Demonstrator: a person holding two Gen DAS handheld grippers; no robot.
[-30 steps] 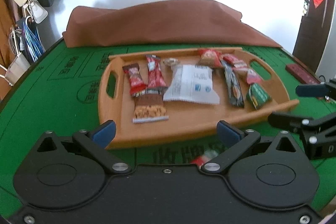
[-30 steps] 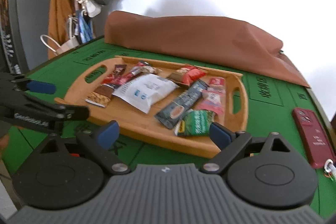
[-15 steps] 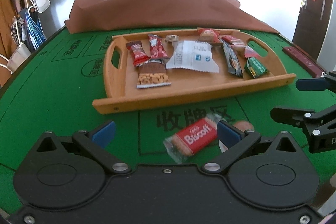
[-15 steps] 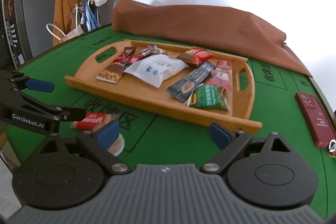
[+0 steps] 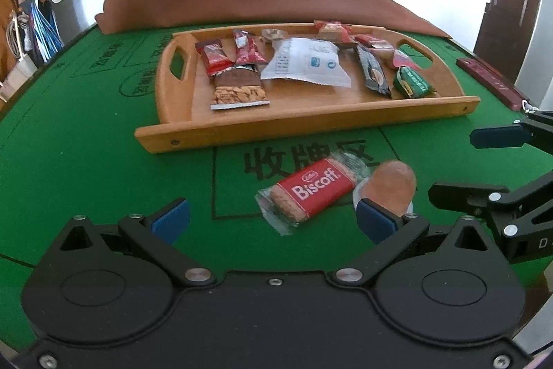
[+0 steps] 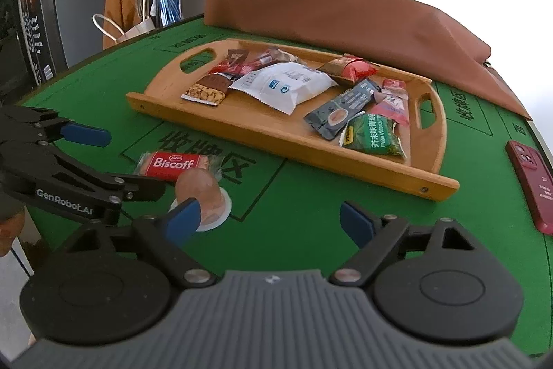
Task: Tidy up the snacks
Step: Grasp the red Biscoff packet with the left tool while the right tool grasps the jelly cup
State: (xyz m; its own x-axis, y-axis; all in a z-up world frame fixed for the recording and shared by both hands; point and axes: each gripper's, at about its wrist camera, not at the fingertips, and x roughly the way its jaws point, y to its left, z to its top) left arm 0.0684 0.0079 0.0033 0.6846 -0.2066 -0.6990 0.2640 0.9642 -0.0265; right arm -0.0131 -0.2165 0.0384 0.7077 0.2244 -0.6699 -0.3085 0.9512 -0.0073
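Reading "Biscoff" on red packet (image 5: 312, 191); left tongs (image 5: 273, 218) apart, right tongs (image 6: 269, 218) closing, empty.

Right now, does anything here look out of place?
Yes. The Biscoff biscuit and a brown jelly cup lie on the green table, in front of the wooden tray, while the other snacks are in the tray.

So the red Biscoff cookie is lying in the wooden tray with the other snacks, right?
Not quite. The Biscoff cookie is lying on the green table, in front of the wooden tray, not in it. The left wrist view shows it clearly. The other snacks are in the tray.
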